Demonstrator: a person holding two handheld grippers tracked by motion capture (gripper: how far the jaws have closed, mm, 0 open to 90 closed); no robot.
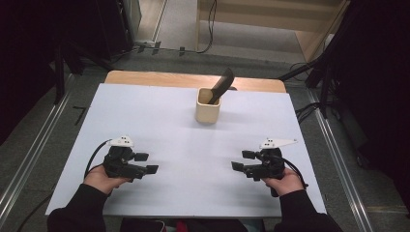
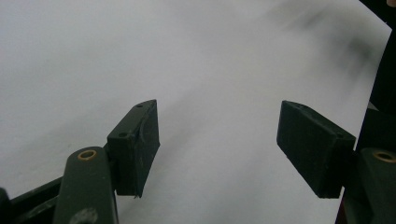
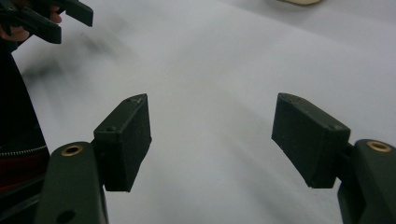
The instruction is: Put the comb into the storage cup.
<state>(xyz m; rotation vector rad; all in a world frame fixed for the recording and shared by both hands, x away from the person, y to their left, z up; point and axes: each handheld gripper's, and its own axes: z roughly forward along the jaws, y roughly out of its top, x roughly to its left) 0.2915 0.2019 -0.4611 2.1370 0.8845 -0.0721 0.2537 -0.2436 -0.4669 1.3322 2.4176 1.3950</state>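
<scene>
Cup [image 1: 208,107] (far side), well beyond claws.

Light is falling from overhead onto the white table sheet [image 1: 183,145], which is glowing pale and even while the surrounding room is sinking into near black. Soft shadows are lying just under the left gripper [image 1: 146,163] and the right gripper [image 1: 243,160], and a short one is spreading beside the beige cup [image 1: 208,110]. In both gripper views the near jaws are showing fairly sharp, while the sheet beyond them is smearing into grey haze with dim blurred patches.
</scene>
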